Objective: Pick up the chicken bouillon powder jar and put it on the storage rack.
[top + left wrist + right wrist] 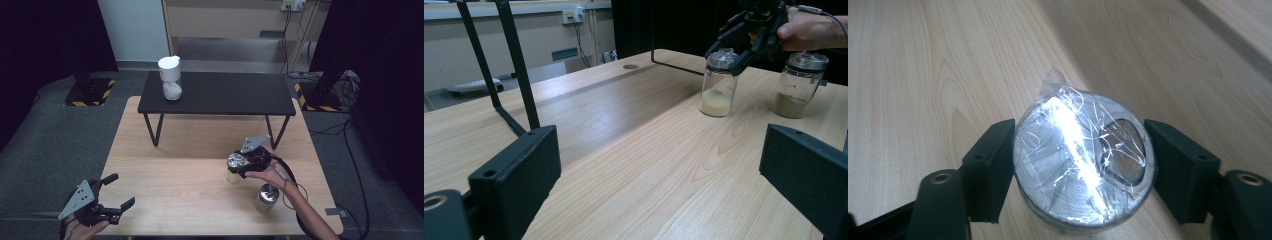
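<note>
A small glass jar (231,174) holding pale yellow powder stands on the wooden table (180,165), right of the middle. My right gripper (238,162) comes down over its foil-wrapped lid (1083,165), and both black pads (990,165) press against the lid's sides. The left gripper view has the same jar (718,95) with those jaws clamped round its cap. A second jar (266,198) of brownish powder stands just to the right of it, nearer the front edge. My left gripper (119,192) hovers at the table's front left corner, open and with nothing between its pads (516,180).
A low black side table (217,94) stands across the far end of the wooden table, with a white-capped jar (170,77) of white powder on its left part. Its thin black legs (519,75) rise near my left gripper. A cable (292,187) trails from the right gripper.
</note>
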A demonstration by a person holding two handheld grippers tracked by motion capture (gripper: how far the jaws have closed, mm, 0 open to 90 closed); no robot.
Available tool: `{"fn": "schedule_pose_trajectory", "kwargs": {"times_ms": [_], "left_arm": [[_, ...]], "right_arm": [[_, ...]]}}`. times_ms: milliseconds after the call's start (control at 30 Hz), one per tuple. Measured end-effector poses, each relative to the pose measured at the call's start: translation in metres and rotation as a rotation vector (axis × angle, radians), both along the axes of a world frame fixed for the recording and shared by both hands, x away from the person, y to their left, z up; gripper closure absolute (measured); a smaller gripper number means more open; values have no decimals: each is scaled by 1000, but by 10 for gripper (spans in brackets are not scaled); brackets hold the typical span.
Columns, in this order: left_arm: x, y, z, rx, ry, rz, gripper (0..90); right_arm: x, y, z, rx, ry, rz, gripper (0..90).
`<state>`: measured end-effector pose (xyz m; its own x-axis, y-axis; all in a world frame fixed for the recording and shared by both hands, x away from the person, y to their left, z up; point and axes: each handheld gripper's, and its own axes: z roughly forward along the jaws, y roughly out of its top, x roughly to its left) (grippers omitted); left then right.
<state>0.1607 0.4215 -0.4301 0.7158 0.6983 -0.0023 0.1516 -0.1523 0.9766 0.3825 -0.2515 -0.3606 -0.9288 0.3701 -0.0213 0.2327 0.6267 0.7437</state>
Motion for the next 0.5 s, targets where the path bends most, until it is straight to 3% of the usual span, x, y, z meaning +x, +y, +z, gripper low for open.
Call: {"fn": "schedule_pose_trajectory", "kwargs": {"times_ms": [500], "left_arm": [[0,0,0,1,0,0,20]], "right_arm": [[5,-2,0,18,21,1,353]]}}
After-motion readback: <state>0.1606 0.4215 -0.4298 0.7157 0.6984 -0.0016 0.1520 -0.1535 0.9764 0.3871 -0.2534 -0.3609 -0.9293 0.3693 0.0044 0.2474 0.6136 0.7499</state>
